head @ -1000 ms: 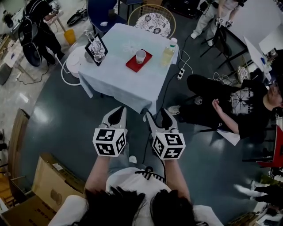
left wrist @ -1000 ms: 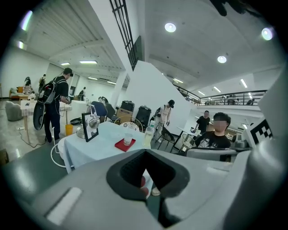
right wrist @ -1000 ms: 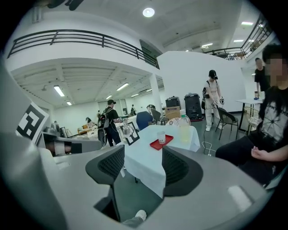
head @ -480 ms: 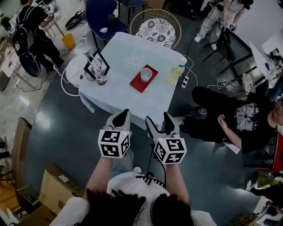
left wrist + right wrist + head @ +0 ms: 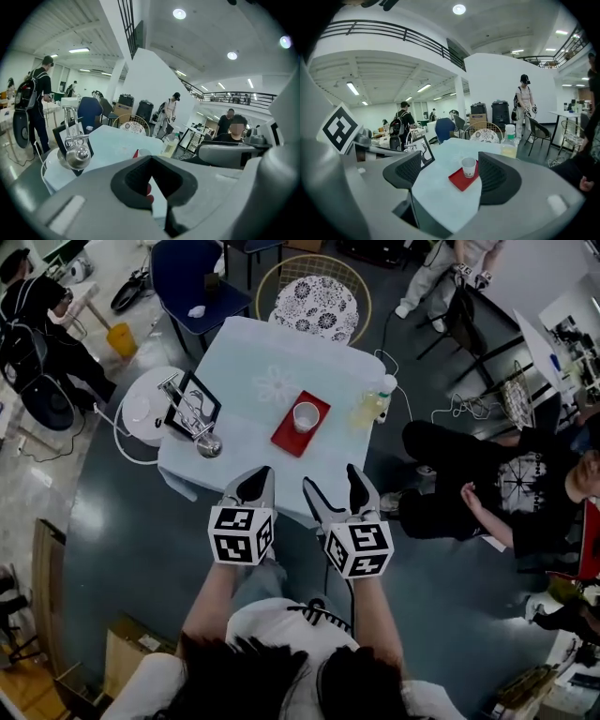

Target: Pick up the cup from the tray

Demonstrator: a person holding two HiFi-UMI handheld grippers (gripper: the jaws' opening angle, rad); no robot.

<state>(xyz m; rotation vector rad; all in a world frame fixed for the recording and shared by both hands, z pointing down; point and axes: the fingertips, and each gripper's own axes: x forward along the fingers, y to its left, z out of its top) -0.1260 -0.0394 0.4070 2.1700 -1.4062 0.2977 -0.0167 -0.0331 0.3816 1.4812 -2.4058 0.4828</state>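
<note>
A white paper cup (image 5: 305, 415) stands on a red tray (image 5: 289, 434) in the middle of a table with a pale blue cloth (image 5: 253, 390). Both grippers hover at the table's near edge, short of the tray. My left gripper (image 5: 251, 486) is shut and holds nothing; its joined jaws hide most of the tray (image 5: 136, 153) in the left gripper view. My right gripper (image 5: 336, 491) is open. Between its fingers in the right gripper view I see the cup (image 5: 469, 167) and the tray (image 5: 459, 181) farther off on the table.
A drink bottle (image 5: 373, 404) stands right of the tray, and a black picture frame (image 5: 192, 407) and a silver ornament (image 5: 208, 444) stand left. A wicker chair (image 5: 319, 301) and a blue chair (image 5: 187, 277) are behind the table. A seated person (image 5: 487, 474) is at the right.
The table has come nearer to both grippers and now lies just ahead of their tips. The left gripper stays shut and the right stays open.
</note>
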